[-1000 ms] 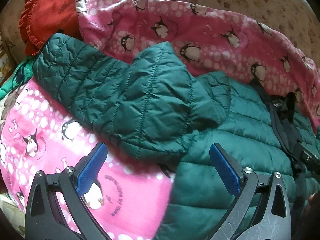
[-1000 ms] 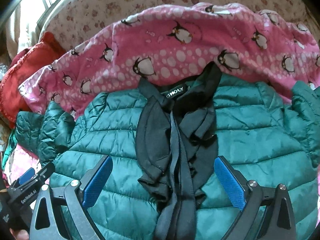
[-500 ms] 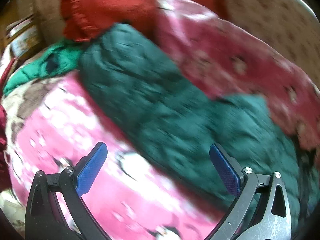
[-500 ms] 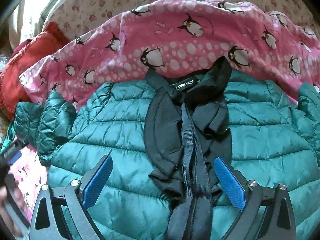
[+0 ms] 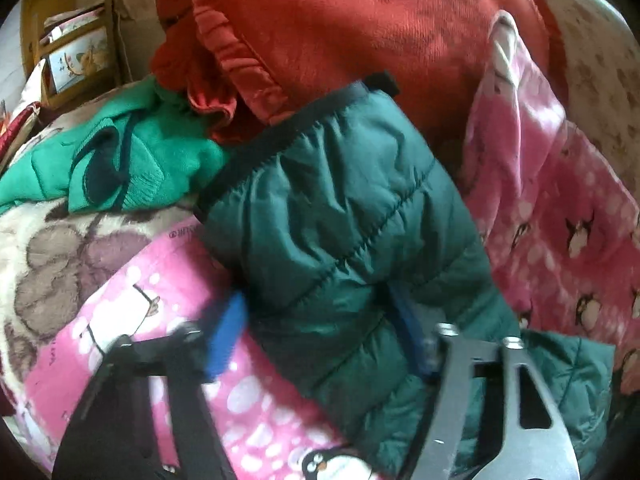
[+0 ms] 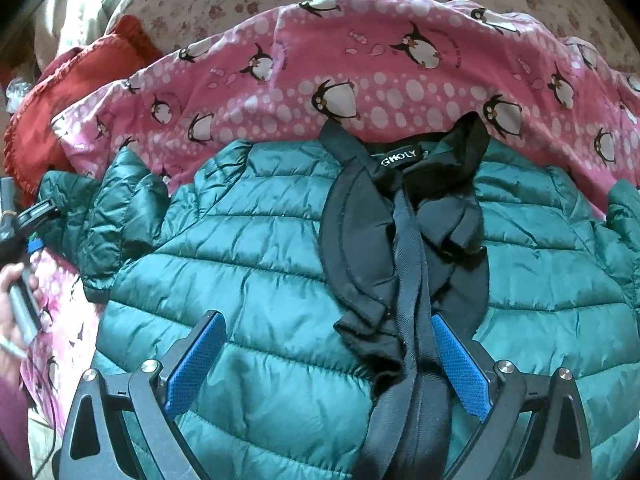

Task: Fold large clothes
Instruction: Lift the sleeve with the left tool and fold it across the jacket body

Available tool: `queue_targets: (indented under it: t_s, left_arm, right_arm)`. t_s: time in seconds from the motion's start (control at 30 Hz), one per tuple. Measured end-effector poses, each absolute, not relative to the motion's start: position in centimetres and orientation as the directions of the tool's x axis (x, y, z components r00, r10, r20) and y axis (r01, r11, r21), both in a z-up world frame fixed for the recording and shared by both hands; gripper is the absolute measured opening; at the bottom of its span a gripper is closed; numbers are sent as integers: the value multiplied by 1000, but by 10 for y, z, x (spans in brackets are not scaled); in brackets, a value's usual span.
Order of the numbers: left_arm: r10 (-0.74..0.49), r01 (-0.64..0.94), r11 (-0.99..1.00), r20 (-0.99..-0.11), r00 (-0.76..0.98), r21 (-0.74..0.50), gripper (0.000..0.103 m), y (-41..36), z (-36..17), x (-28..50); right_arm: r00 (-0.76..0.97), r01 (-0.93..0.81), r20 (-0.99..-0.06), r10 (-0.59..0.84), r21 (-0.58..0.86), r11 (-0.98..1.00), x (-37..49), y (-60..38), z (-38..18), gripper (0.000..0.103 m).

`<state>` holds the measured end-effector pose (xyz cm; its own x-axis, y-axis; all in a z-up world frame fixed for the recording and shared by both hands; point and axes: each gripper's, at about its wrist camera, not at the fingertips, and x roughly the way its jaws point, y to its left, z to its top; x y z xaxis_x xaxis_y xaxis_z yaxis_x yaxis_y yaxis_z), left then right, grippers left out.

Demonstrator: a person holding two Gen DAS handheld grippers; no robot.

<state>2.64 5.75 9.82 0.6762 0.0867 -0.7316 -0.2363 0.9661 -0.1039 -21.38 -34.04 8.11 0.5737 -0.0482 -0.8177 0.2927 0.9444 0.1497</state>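
- The right wrist view alone shows the whole dark green puffer jacket (image 6: 280,264) spread flat on the pink penguin blanket (image 6: 360,80), its black collar (image 6: 404,216) bearing a label, and a hand (image 6: 10,312) at the left edge.
- The left wrist view alone shows the jacket's sleeve (image 5: 340,240) up close, its black-edged cuff (image 5: 288,136) lying against a red ruffled cloth (image 5: 360,32), with a bright green knit garment (image 5: 132,168) to the left.
- The left gripper (image 5: 316,332) has just been closing; the sleeve sits between its blue pads, the right pad sunk in the fabric, the left one blurred just beside it, so a firm grasp cannot be told.
- The right gripper (image 6: 328,368) is spread wide, released, over the jacket's chest, one pad beside the black zipper strip (image 6: 408,320).
- The jacket's hem runs out of frame below; bare blanket lies beyond the collar.
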Motion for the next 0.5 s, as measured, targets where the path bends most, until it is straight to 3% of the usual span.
queue_targets:
  t_s: [0.03, 0.13, 0.5]
  left_arm:
    - [79, -229, 967, -728, 681, -108, 35, 59, 100, 24]
    - [51, -206, 970, -714, 698, -132, 21, 57, 108, 9]
    - [-182, 64, 977, -639, 747, -204, 18, 6, 165, -84]
  right_arm:
    - [573, 292, -818, -48, 150, 945, -214, -340, 81, 101]
    - [573, 293, -819, -46, 152, 944, -215, -340, 82, 101]
    - [586, 310, -807, -72, 141, 940, -236, -343, 98, 101]
